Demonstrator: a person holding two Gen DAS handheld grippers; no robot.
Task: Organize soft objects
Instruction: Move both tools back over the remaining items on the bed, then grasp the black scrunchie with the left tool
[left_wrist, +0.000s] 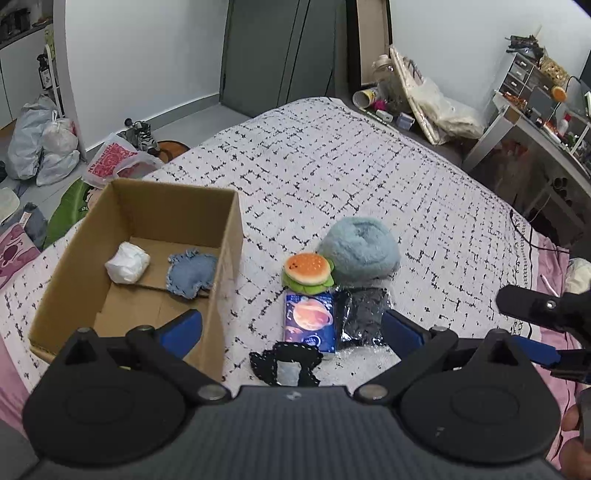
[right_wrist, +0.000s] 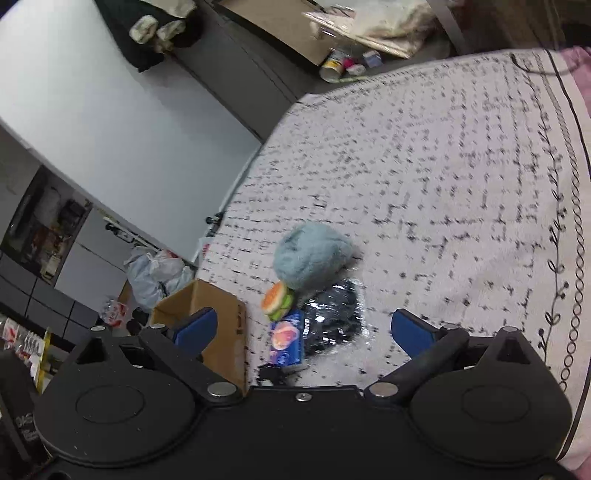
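Now, left wrist view, L to R: cardboard box (left_wrist: 122, 236) at left-centre on the checked bedspread (left_wrist: 369, 166), open top, w/ a white wad (left_wrist: 127, 263) on its floor and a frayed denim patch (left_wrist: 191, 272) just right of it, near the box's right wall. Left gripper (left_wrist: 291, 329) at bottom centre, blue fingers (left_wrist: 183, 330) spread wide, empty; left pad overlaps the box's near right corner in frame, right pad overlaps the dark foil pack (left_wrist: 364, 317). Between the pads: black-edged fabric piece (left_wrist: 286, 363) at the bottom, partly hidden by the gripper body, touching the blue tissue pack w/ planet print (left_wrist: 309, 319) above it. Burger plush (left_wrist: 307, 273) sits at the tissue pack's top edge, touching the fluffy teal ball (left_wrist: 360, 251) up and right of it. Foil pack just right of the tissue pack, below the teal ball. Far right edge: part of the right gripper (left_wrist: 543, 314).

Right wrist view, blurred, tilted: box (right_wrist: 218, 317) at lower left, partly behind the left blue finger. Right gripper (right_wrist: 304, 329) at bottom centre, fingers wide apart, gripping nothing. Between them, centre frame: burger plush (right_wrist: 277, 301), tissue pack (right_wrist: 287, 339) below it, teal ball (right_wrist: 310, 254) above, foil pack (right_wrist: 332, 317) to the right, all bunched and touching. Bedspread (right_wrist: 443, 166) fills the right half.
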